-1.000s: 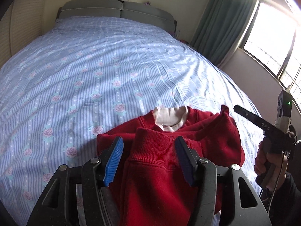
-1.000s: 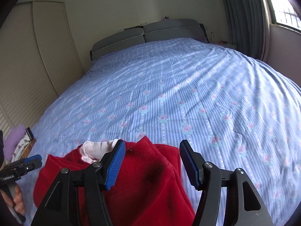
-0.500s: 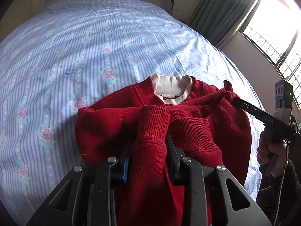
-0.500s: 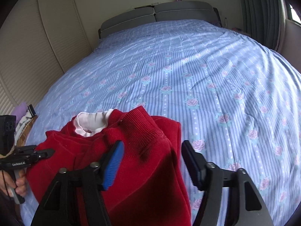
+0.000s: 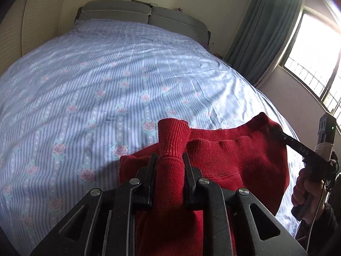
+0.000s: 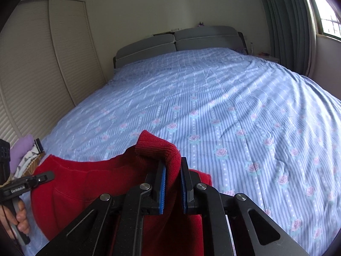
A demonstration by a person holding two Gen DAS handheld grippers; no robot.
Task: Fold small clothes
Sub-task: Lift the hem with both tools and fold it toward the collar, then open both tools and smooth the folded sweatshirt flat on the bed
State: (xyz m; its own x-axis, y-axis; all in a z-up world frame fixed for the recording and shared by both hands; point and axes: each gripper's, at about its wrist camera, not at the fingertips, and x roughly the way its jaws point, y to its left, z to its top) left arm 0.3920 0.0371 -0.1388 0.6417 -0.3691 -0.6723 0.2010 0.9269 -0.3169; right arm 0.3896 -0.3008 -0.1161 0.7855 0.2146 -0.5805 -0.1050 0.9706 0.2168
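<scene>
left fingers (image 5: pixel 151 183) clamped on red sweater (image 5: pixel 240 162) cuff | right fingers (image 6: pixel 161 188) pinching sweater ribbing

Both the left gripper (image 5: pixel 168 162) and right gripper (image 6: pixel 173 178) are black with silver screws; the right has blue pads.

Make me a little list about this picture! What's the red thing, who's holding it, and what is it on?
Clothing: red sweater, bunched up and partly lifted
Left tongs: shut on a ribbed cuff of the sweater
Right tongs: shut on a ribbed edge of the sweater
Surface: bed sheet, blue stripes with pink roses
Behind: grey headboard
Window side: green curtain
</scene>
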